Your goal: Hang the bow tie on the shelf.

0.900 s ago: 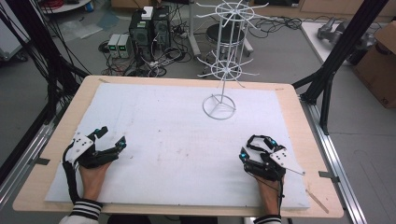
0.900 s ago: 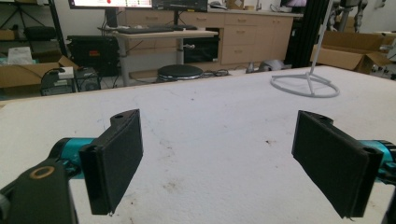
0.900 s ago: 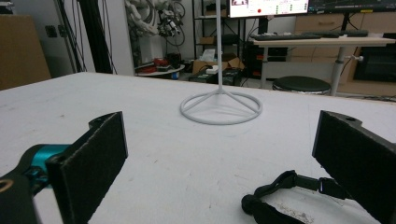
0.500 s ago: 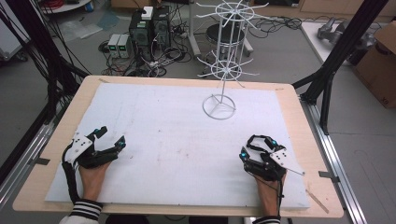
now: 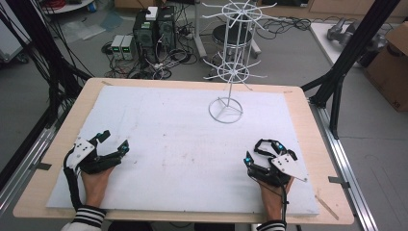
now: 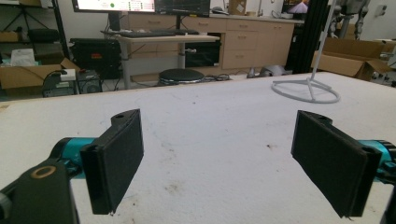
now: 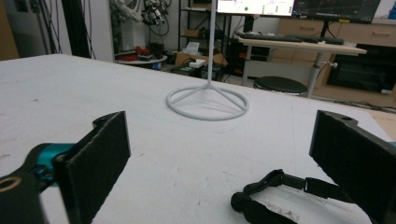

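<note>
Where the high view looks down, the left hand-held gripper [image 5: 111, 143] and right hand-held gripper [image 5: 261, 153] rest released at the desk's [image 5: 163, 130] near corners; a white wire rack [image 5: 226, 109] stands far right. Left gripper view: jaws wide apart, rack base [image 6: 306, 90] far right. Right gripper view: jaws apart, a black strap [image 7: 280, 186] between them.

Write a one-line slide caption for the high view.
Two open hand-held grippers, left and right, rest on a white foam-topped table before a white wire display rack.
</note>
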`<act>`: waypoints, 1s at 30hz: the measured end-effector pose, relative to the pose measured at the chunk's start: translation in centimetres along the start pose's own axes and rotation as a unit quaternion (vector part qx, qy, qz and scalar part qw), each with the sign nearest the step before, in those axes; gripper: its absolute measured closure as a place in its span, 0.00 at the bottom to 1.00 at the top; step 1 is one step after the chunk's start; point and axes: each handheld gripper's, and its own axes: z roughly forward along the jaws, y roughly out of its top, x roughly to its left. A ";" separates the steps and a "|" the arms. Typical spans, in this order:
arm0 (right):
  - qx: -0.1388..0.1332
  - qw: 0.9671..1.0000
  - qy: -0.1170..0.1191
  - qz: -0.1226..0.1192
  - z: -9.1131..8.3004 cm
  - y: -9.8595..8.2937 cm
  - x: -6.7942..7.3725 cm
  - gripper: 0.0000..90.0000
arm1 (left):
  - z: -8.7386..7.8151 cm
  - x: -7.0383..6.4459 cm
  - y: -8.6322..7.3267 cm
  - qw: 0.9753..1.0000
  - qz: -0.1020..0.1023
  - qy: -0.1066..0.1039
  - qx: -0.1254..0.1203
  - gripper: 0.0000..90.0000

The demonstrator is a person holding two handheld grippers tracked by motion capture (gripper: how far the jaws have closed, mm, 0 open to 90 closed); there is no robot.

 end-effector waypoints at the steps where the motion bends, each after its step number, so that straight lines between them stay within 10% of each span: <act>1: 0.003 1.000 0.001 0.006 0.0 0.1 -0.1 0.05 | 0.0 0.0 0.0 1.000 -0.001 0.000 -0.002 0.19; 20: 0.032 0.999 0.024 -0.011 -1.2 6.0 -3.5 0.05 | -0.1 0.0 0.0 1.000 -0.003 0.001 -0.006 0.19; 30: 0.141 0.988 0.047 -0.030 0.5 8.4 -6.5 0.06 | 0.0 0.0 0.0 1.000 -0.003 0.002 -0.005 0.20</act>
